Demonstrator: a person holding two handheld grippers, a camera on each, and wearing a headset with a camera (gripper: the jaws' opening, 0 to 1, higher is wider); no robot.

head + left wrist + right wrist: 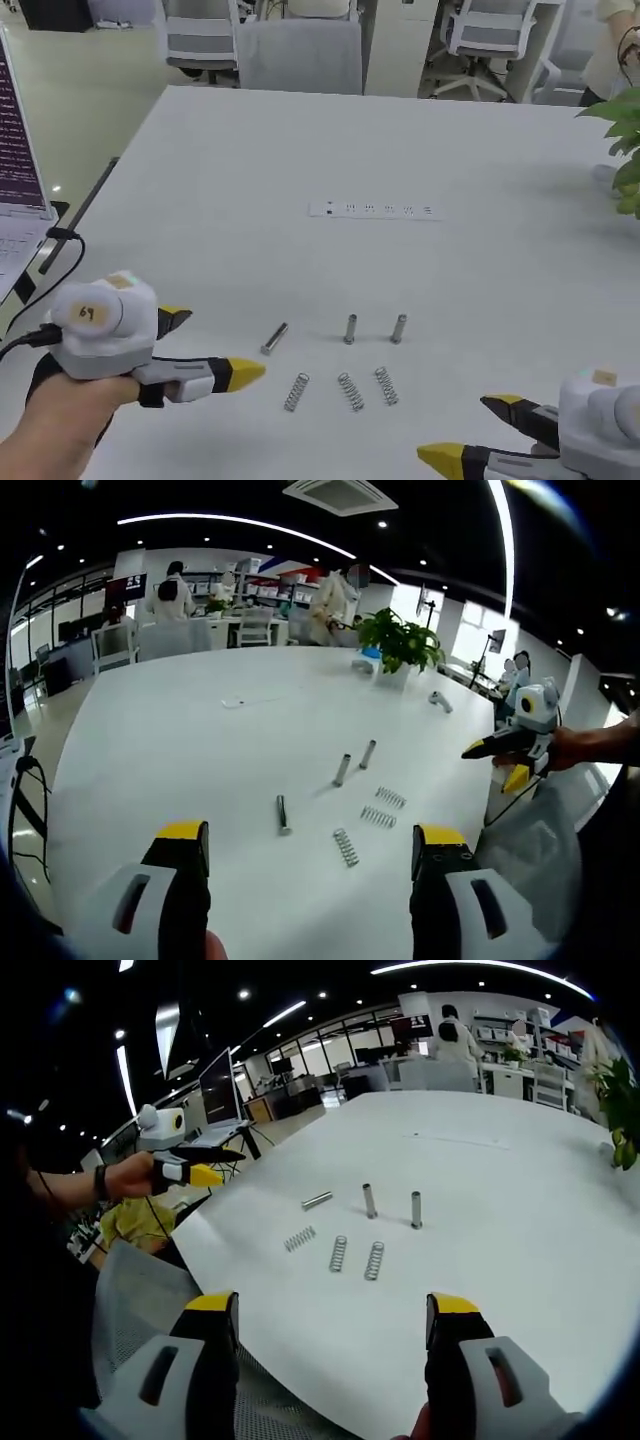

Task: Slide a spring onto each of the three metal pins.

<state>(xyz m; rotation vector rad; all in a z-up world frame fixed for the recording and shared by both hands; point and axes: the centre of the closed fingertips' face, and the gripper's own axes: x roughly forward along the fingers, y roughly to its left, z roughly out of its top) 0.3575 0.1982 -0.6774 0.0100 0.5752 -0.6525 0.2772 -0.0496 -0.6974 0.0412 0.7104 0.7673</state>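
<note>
Three metal pins rest on the white table (300, 160): one lying flat (274, 338), two upright (350, 328) (399, 327). Three loose springs (296, 391) (350, 391) (386, 385) lie just in front of them. My left gripper (210, 343) hovers open to the left of the lying pin, holding nothing. My right gripper (468, 430) is open near the front edge, right of the springs. In the left gripper view the open gripper (310, 835) faces the lying pin (283, 813) and springs (379, 817). From the open right gripper (332, 1304) the springs (338, 1253) lie ahead, with the pins (368, 1200) behind them.
A white power strip (370, 209) lies mid-table beyond the pins. A laptop (15, 180) and cables sit at the left edge, a potted plant (620, 140) at the right. Office chairs (300, 50) stand behind the far edge.
</note>
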